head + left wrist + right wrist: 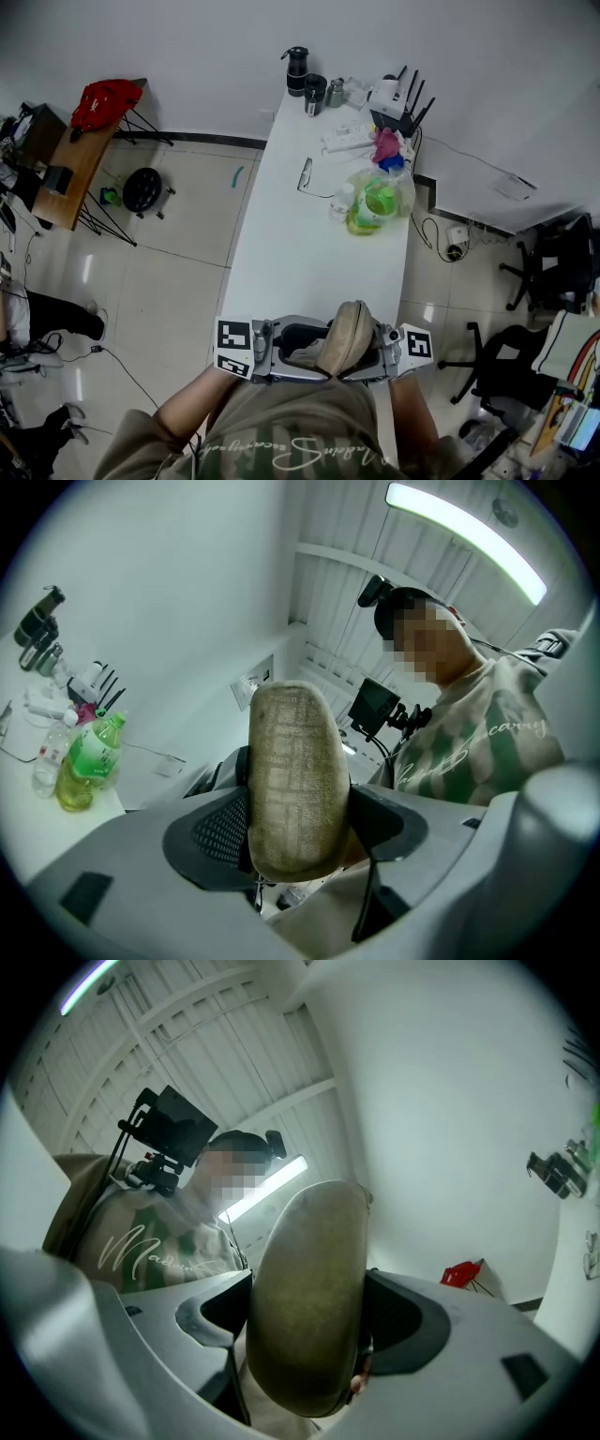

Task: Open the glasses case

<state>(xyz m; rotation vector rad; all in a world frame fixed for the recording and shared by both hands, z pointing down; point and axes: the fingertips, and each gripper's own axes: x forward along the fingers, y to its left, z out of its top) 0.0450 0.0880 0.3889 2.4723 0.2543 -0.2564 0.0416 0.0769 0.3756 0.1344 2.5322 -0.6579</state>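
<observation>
A tan fabric glasses case [345, 337] is held over the near end of the white table [300, 244], close to the person's chest. It stands tilted, almost on end. My left gripper [309, 350] comes at it from the left and my right gripper [367, 352] from the right, facing each other. In the left gripper view the case [292, 780] with its woven surface fills the gap of the left gripper [295, 829], both pads against its sides. In the right gripper view the case's smooth olive side [314, 1307] sits the same way in the right gripper [309, 1327].
Farther up the table lie a pair of glasses [306, 175], a green bottle in a clear bag [377, 202], a power strip [349, 139], a router [394, 101] and dark cups [307, 86]. A wooden desk with a red bag [105, 101] stands left, office chairs [548, 262] right.
</observation>
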